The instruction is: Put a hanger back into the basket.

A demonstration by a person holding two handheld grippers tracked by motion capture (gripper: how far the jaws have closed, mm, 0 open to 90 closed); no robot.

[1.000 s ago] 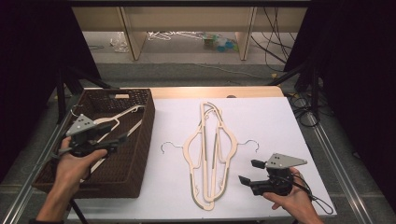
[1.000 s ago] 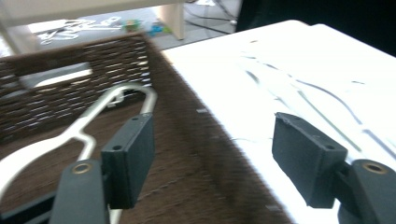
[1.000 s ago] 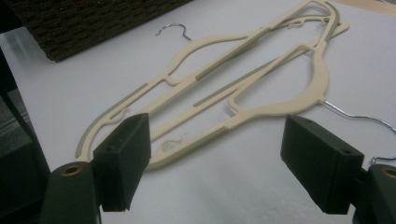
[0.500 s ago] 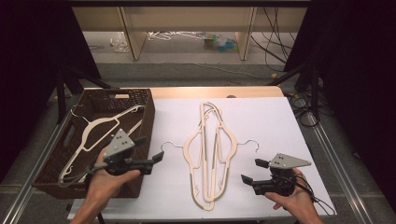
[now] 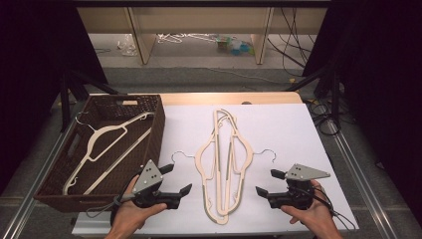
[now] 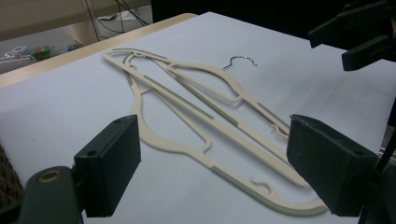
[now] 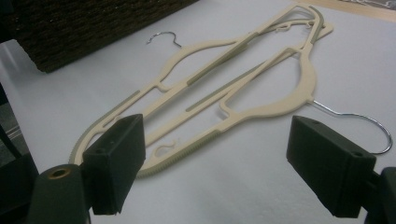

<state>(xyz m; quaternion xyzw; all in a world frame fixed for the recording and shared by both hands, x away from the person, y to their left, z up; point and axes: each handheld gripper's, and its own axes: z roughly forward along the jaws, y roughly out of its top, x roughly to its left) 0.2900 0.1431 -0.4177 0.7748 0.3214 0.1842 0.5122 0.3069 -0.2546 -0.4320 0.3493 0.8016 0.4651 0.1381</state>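
**newbie_q:** Nearest the front edge of the counter (image 5: pixel 298 124), what are the two grippers up to?

**hangerfan:** Left gripper (image 5: pixel 175 180) and right gripper (image 5: pixel 265 183) sit either side of the overlapping cream hangers (image 5: pixel 222 164), both aimed inward. The left jaws have just been opening with nothing between them; the right jaws gape too, empty. My guess: one hanger each gets lifted next.

**newbie_q:** And farther back on the left?

**hangerfan:** Wicker basket (image 5: pixel 155 130), just beside the pair, with one white hanger (image 5: pixel 107 144) lying slantwise inside. Looks like the drop-off spot.

No legible text or labels
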